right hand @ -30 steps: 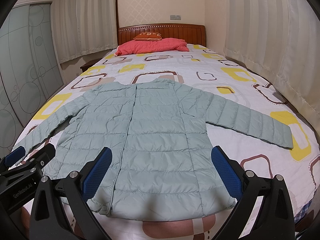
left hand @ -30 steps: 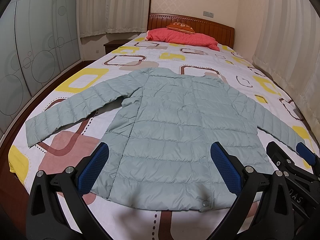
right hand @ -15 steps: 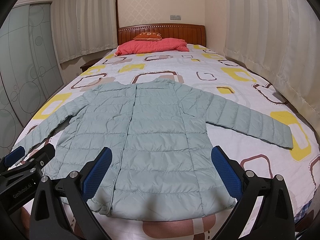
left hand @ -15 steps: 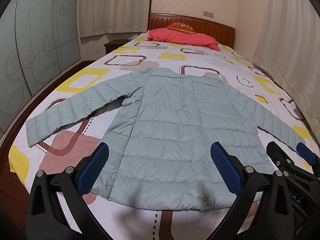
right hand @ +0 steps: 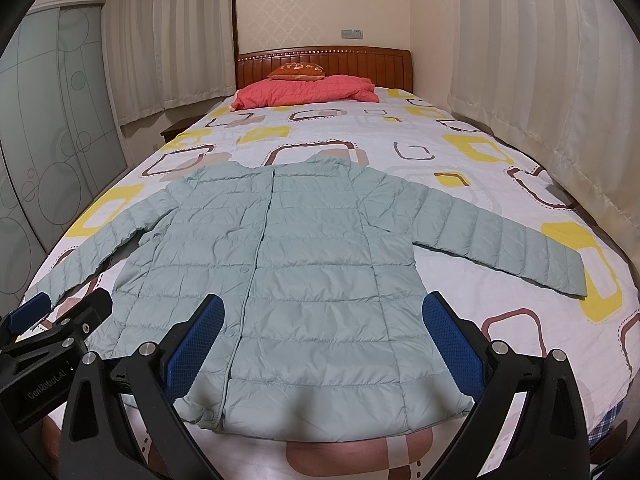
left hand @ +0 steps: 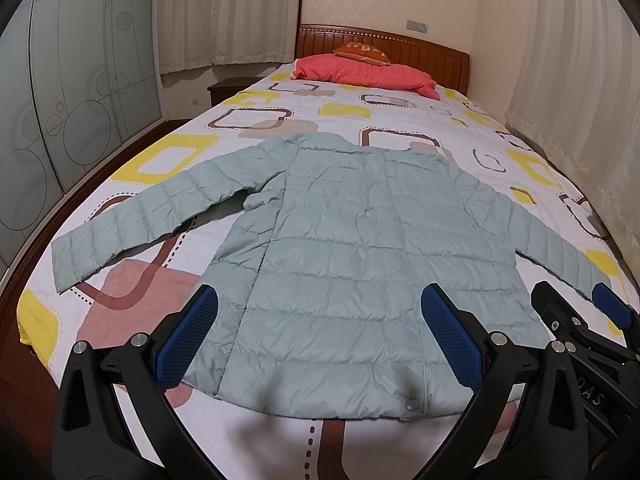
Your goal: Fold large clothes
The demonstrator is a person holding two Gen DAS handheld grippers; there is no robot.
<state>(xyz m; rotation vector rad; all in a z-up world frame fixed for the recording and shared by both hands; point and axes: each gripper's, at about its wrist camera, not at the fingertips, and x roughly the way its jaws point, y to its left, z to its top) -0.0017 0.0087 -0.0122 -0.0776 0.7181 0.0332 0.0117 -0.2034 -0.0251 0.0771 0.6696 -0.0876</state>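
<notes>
Left wrist view. Pale green quilted jacket [left hand: 360, 256] spread flat on bed [left hand: 400, 120], front side up, collar toward wooden headboard [left hand: 420, 48], hem toward camera. Both sleeves extended outward; one sleeve [left hand: 152, 216] lying across patterned bedspread toward left edge of frame, the other reaching toward right edge. Snap button [left hand: 411, 404] visible at hem. Left gripper [left hand: 320, 336] held above hem area, jaws spread wide, blue pads [left hand: 186, 336] clear of fabric, nothing between them. Right gripper [left hand: 588, 320] partly visible at lower right, just beside right sleeve cuff; jaw spacing not readable from this angle. Red pillow [left hand: 364, 76] at head of bed with orange cushion [left hand: 360, 50] on top. Curtains along the far wall, frosted sliding doors at left.

Right wrist view. Same jacket [right hand: 304, 264] centred on bed [right hand: 400, 128], closed front placket running from collar to hem. Right sleeve [right hand: 500, 240] stretched out toward right bed edge, cuff lying over a yellow square of bedspread. Right gripper [right hand: 320, 336] poised above hem, jaws wide apart, blue pads [right hand: 452, 336] empty. Left gripper [right hand: 60, 320] at lower left of frame, near left sleeve cuff; contact with fabric not determinable. Red pillow [right hand: 308, 90] and orange cushion [right hand: 298, 70] against headboard [right hand: 324, 62].
</notes>
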